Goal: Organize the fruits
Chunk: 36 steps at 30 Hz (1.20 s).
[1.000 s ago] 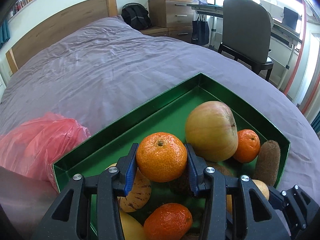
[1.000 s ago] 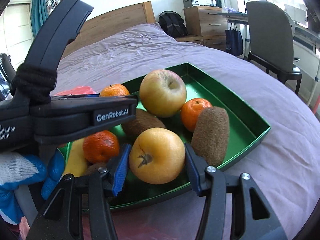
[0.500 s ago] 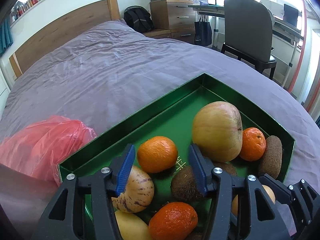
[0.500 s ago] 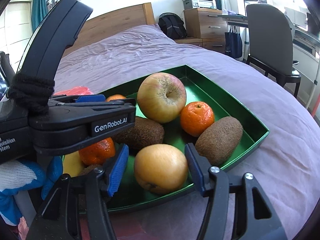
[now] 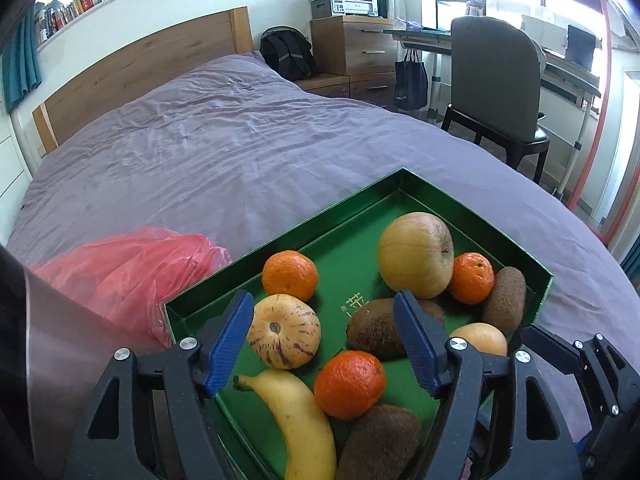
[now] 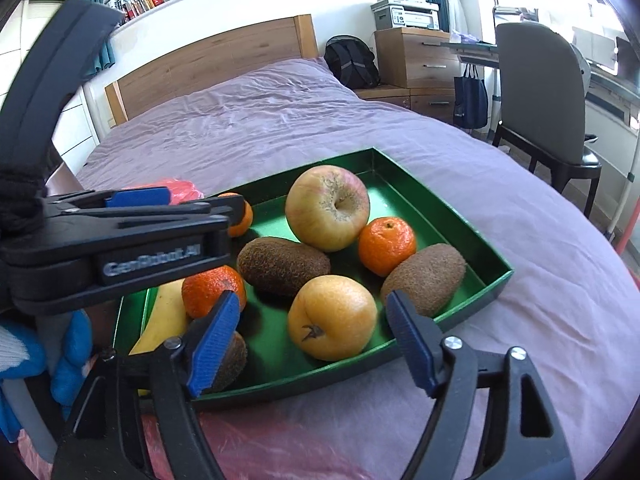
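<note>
A green tray [image 5: 352, 204] [image 6: 476, 236] lies on the purple bed and holds fruit: a big apple [image 5: 416, 254] [image 6: 328, 207], tangerines [image 5: 290, 275] [image 6: 386, 245], kiwis [image 5: 384, 327] [image 6: 423, 278], a banana [image 5: 300, 420], a striped melon [image 5: 283, 331] and a yellow-orange fruit [image 6: 333, 317]. My left gripper [image 5: 324, 344] is open and empty above the tray's near end. My right gripper [image 6: 308, 340] is open and empty just behind the yellow-orange fruit. The left gripper's body crosses the right wrist view [image 6: 120, 240].
A red plastic bag [image 5: 128, 272] lies on the bed left of the tray. A wooden headboard [image 5: 140, 64] is at the far end. A chair [image 5: 496, 88], desk and drawers [image 5: 352, 48] stand to the right of the bed.
My left gripper let go of a tangerine, which now rests in the tray, and pulled back. My right gripper let go of the yellow-orange fruit in the tray and pulled back too.
</note>
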### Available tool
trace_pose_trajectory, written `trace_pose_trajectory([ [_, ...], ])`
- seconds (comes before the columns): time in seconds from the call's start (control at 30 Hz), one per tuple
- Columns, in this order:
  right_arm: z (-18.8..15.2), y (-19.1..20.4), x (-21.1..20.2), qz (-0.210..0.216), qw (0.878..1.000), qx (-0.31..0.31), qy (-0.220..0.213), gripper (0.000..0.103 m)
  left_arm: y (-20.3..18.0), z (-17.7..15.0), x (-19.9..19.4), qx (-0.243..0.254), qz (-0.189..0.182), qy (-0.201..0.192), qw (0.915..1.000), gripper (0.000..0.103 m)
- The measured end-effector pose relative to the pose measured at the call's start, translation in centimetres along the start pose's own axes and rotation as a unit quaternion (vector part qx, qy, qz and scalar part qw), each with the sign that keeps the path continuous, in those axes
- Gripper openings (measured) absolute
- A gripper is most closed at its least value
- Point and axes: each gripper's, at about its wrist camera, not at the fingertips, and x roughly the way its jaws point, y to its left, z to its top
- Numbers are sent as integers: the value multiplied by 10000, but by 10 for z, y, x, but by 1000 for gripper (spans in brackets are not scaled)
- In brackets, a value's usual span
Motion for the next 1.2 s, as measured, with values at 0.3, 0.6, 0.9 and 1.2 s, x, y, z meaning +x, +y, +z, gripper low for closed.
trace_pose_trajectory([
  [0.3, -9, 12, -54, -36, 9993, -364, 110, 103, -3, -28, -82, -55, -164, -218, 9996, 80],
  [0.6, -33, 44, -112, -7, 9973, -626, 379, 103, 30, -81, -164, -235, 202, -144, 9994, 85],
  [0.9, -56, 78, -158, 155, 9966, -701, 407, 103, 78, -142, -222, -571, 855, -158, 9946, 87],
  [1.2, -66, 108, -187, 204, 9960, -854, 179, 103, 121, -195, -256, -1042, 1160, -105, 9877, 92],
])
